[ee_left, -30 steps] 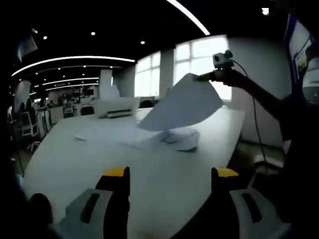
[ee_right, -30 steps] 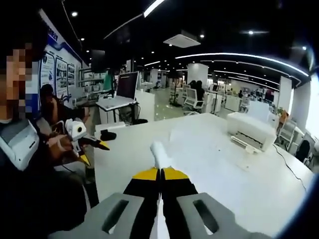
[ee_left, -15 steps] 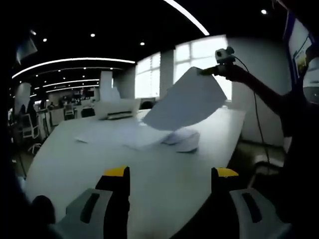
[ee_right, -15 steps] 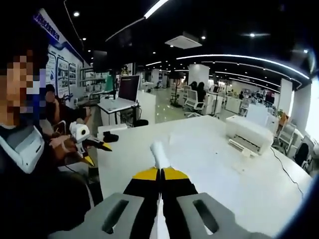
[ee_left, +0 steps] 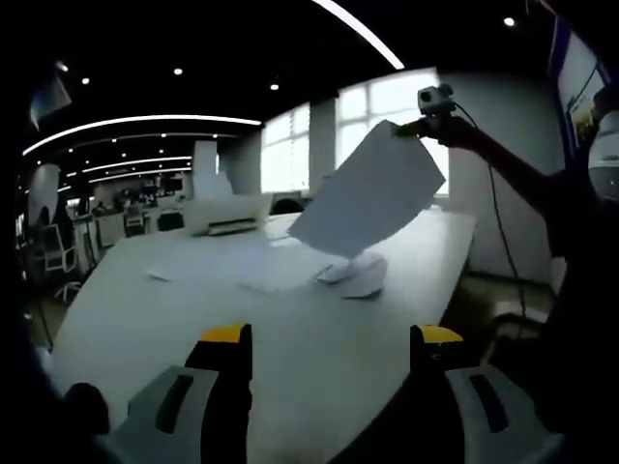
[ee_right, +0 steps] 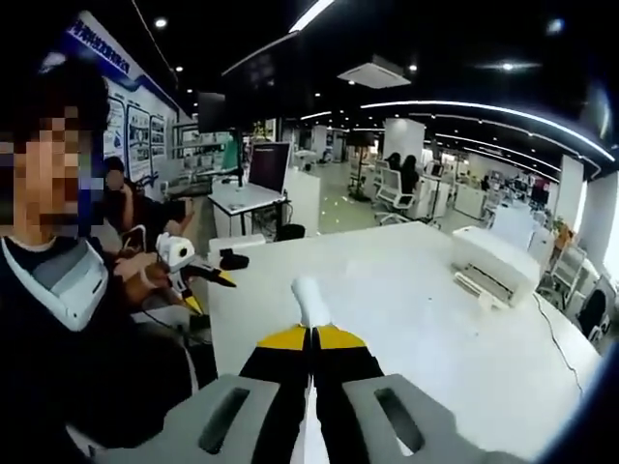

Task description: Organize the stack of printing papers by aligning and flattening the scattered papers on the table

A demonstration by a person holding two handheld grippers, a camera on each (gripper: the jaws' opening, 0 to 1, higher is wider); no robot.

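My left gripper [ee_left: 334, 334] hovers open over the near end of the white table [ee_left: 164, 329], with nothing between its yellow-tipped jaws. At the upper right of the left gripper view, my right gripper [ee_left: 402, 129] holds a white sheet [ee_left: 368, 201] by one corner, tilted in the air above the table. Under it lie scattered flat papers [ee_left: 247, 263] and a curled sheet [ee_left: 356, 275]. In the right gripper view my right gripper [ee_right: 311, 336] is shut on that sheet [ee_right: 310, 301], seen edge-on. The left gripper [ee_right: 210, 293] shows open at the left, in the person's hand.
A white printer [ee_left: 227, 208] stands at the table's far end, also visible as the printer [ee_right: 495, 263] on the right. The person [ee_right: 68, 290] sits close at the table's left edge. Desks, chairs and a monitor [ee_right: 268, 166] stand behind.
My right gripper has raised the sheet a little higher and steeper. The left gripper has stayed still and open. The right gripper view has shifted slightly.
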